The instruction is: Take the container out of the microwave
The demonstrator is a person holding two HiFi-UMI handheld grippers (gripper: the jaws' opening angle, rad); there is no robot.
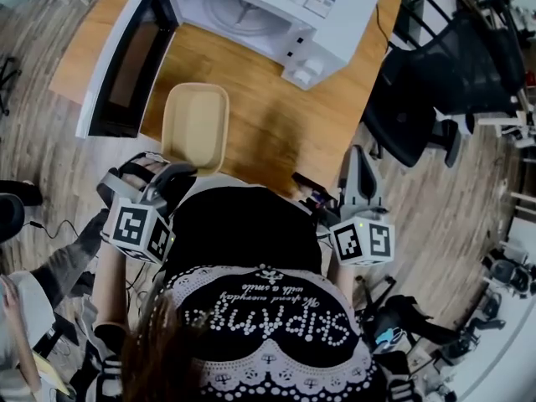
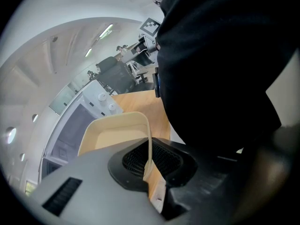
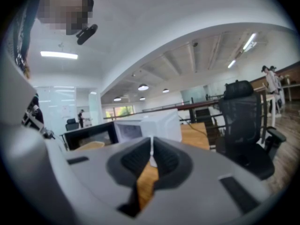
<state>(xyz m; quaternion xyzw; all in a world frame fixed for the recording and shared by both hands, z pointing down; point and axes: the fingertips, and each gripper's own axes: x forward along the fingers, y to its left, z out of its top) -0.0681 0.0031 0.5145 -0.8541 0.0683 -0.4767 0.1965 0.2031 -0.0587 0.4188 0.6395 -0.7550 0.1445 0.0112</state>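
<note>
While the right tongs (image 3: pixel 151 154) hang clenched empty, the left tongs (image 2: pixel 149 167) grip the container (image 2: pixel 115 137) rim.

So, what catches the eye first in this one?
The beige container sits out on the wooden table, near the front edge, with the left gripper shut on its rim. Behind it the white microwave stands with its door swung wide open to the left. The right gripper is shut and empty, by the table's right front corner.
</note>
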